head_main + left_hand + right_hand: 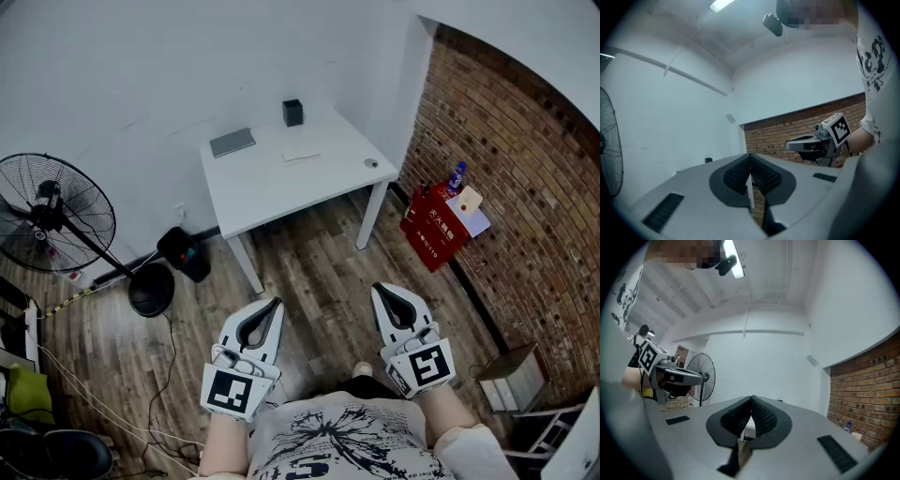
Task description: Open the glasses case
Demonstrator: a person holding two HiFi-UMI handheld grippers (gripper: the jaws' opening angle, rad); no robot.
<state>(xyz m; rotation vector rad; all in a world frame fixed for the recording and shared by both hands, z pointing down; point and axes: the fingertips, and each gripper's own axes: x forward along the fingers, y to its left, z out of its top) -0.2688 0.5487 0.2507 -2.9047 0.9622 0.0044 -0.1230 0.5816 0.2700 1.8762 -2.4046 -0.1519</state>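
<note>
A white table (281, 187) stands well ahead of me against the wall. On it lie a small dark box (292, 112) at the far edge, a flat grey slab (232, 142), a white sheet (302, 153) and a tiny round thing (371, 163). I cannot tell which of these is the glasses case. My left gripper (275, 302) (750, 155) and right gripper (377, 288) (752, 398) are held level over the wooden floor, far short of the table. Both are shut with nothing between the pads.
A standing fan (56, 211) is at the left, with a black bag (183, 253) and cables on the floor near it. A red crate (436, 225) with a blue bottle (457, 175) sits against the brick wall on the right.
</note>
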